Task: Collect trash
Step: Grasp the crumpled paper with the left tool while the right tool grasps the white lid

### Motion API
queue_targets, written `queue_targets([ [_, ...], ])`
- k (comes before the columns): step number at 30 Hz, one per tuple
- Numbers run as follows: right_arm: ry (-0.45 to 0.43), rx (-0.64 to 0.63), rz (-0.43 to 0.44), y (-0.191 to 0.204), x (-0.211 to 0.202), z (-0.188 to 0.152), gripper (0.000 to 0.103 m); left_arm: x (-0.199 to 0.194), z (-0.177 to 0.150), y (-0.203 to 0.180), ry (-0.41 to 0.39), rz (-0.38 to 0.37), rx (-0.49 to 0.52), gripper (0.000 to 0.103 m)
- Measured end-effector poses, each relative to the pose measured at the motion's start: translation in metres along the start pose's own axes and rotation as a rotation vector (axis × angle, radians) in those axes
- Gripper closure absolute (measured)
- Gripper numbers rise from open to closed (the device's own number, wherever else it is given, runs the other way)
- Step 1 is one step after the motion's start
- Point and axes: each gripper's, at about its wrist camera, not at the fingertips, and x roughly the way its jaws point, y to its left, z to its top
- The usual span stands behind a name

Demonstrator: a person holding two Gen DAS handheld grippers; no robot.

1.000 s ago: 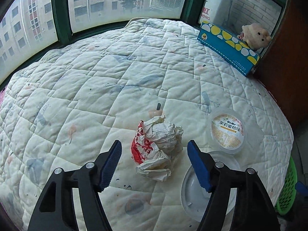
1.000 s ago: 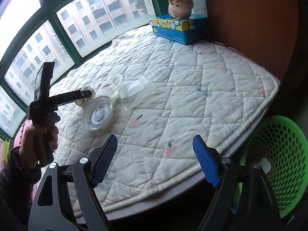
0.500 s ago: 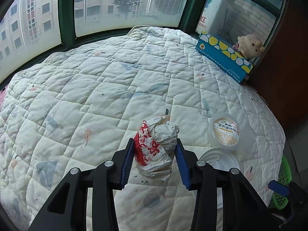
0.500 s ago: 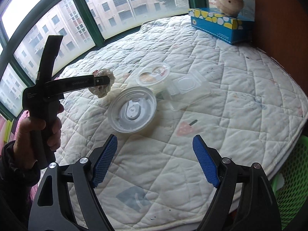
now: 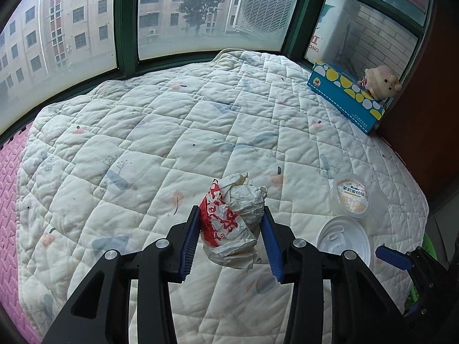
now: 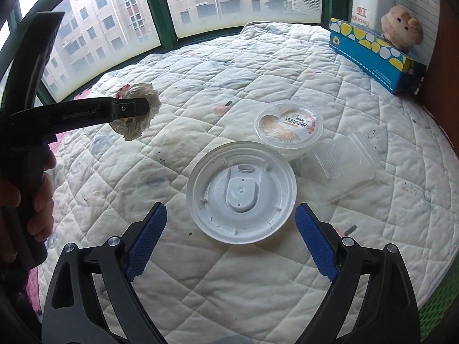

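My left gripper [image 5: 231, 238] is shut on a crumpled white and red paper wrapper [image 5: 232, 220] and holds it above the quilted bed; the wrapper also shows in the right wrist view [image 6: 137, 109]. My right gripper [image 6: 231, 243] is open, its blue pads either side of a white plastic lid [image 6: 241, 190] that lies on the quilt. Behind the lid sit a sealed round food cup [image 6: 289, 127] and a clear plastic container [image 6: 347, 154]. The lid [image 5: 342, 242] and cup [image 5: 351, 197] show at the right of the left wrist view.
A blue tissue box [image 6: 373, 51] with a plush toy [image 6: 401, 28] stands at the far right by the window. A green mesh basket [image 6: 441, 304] sits below the bed's right edge. Pink foam mat [image 5: 11, 200] lies left of the bed.
My left gripper closed on the wrapper and lifted it off the quilt. My right gripper moved in over the bed until its pads flank the white lid.
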Motion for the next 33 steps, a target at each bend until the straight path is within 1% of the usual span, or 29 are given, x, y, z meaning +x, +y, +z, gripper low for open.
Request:
queue_targets([
  [4,0.017,-0.039,-0.056,0.005,0.013,0.001,0.011,-0.001,-0.001,0.005,-0.003,-0.007,-0.009,0.062],
  [7,0.018,-0.051,-0.078,0.006,0.017,0.003,0.011,-0.002,-0.002,0.006,-0.004,-0.006,-0.009,0.062],
  [11,0.019,-0.037,-0.095,0.003,0.019,0.005,0.01,-0.003,-0.002,0.008,-0.006,-0.005,-0.014,0.062],
  [15,0.033,-0.007,-0.07,-0.001,0.019,0.003,0.009,-0.004,-0.003,0.01,-0.007,-0.005,-0.017,0.062],
  [19,0.041,-0.02,-0.073,0.001,0.025,0.003,0.009,-0.004,-0.004,0.01,-0.006,-0.011,-0.02,0.062],
  [24,0.037,0.004,-0.059,-0.001,0.03,0.005,0.01,-0.003,-0.007,0.008,-0.001,-0.011,-0.013,0.062],
  [29,0.018,0.03,-0.042,-0.005,0.02,0.001,0.012,-0.004,-0.011,0.003,0.004,-0.01,-0.006,0.062],
  [33,0.012,0.036,-0.028,-0.009,0.006,-0.008,0.012,-0.009,-0.017,-0.008,0.003,-0.02,0.006,0.062],
])
